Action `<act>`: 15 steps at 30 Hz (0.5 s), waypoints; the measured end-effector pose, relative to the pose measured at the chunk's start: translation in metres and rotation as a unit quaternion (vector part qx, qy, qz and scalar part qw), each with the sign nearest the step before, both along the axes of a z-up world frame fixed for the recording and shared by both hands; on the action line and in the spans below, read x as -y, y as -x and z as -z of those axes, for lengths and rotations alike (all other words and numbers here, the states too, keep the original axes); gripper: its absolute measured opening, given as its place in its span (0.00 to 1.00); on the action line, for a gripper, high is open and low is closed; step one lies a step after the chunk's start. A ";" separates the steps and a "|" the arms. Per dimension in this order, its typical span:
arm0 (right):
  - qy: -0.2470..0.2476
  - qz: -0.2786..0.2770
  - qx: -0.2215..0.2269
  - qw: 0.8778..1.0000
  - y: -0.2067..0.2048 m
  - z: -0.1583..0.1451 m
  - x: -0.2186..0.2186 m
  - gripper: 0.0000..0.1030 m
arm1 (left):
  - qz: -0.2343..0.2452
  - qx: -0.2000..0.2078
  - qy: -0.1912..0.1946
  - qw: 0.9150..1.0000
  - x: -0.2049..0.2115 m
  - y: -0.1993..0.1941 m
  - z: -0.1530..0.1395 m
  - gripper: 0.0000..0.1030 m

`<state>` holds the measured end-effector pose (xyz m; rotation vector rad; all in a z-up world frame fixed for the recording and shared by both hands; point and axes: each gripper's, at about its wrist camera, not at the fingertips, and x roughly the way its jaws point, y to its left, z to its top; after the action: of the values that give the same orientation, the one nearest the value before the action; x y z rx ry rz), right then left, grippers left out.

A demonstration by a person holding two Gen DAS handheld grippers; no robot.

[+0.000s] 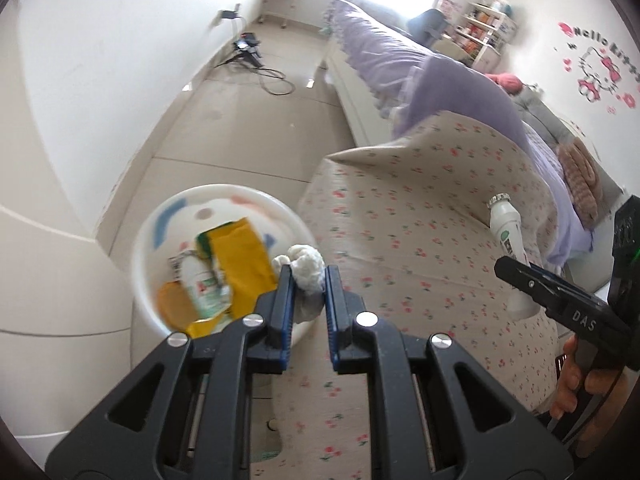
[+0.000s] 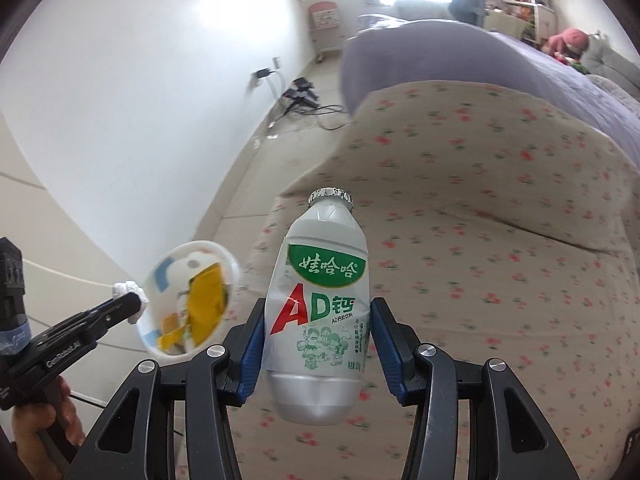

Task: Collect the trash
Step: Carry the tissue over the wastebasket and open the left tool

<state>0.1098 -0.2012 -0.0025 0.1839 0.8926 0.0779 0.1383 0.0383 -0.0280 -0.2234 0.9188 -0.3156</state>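
Observation:
My left gripper point(image 1: 307, 276) is shut on a crumpled white tissue point(image 1: 308, 270) and holds it at the near rim of a white trash bin point(image 1: 168, 216) beside the bed. The bin holds yellow wrappers point(image 1: 240, 256) and a small white bottle point(image 1: 200, 288). My right gripper point(image 2: 318, 316) is shut on a white AD calcium milk bottle point(image 2: 320, 296), upright above the floral bedding. That bottle also shows in the left wrist view point(image 1: 508, 240), and the tissue point(image 2: 128, 292) and the bin point(image 2: 224, 260) in the right wrist view.
A bed with a floral cover point(image 1: 420, 248) and a purple quilt point(image 1: 400, 60) fills the right side. White wall point(image 1: 100, 60) stands left of the bin. Cables and a power strip point(image 1: 248, 52) lie on the tiled floor farther off. Shelves point(image 1: 484, 28) stand at the far end.

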 end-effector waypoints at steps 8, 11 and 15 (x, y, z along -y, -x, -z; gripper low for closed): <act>-0.037 -0.063 0.001 0.997 -0.024 0.014 -0.051 0.49 | -0.046 -0.011 -0.009 0.999 -0.035 -0.006 0.015 0.35; -0.034 -0.076 0.002 0.997 -0.032 0.019 -0.069 0.49 | -0.080 -0.028 -0.021 0.996 -0.046 -0.005 0.014 0.69; -0.030 -0.090 -0.002 0.995 -0.044 0.025 -0.092 0.49 | -0.112 -0.043 -0.055 0.991 -0.056 -0.002 0.005 0.89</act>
<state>0.1535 -0.1094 -0.0276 0.1600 0.9100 0.2724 0.1399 0.0939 -0.0325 -0.2383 0.9832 -0.0472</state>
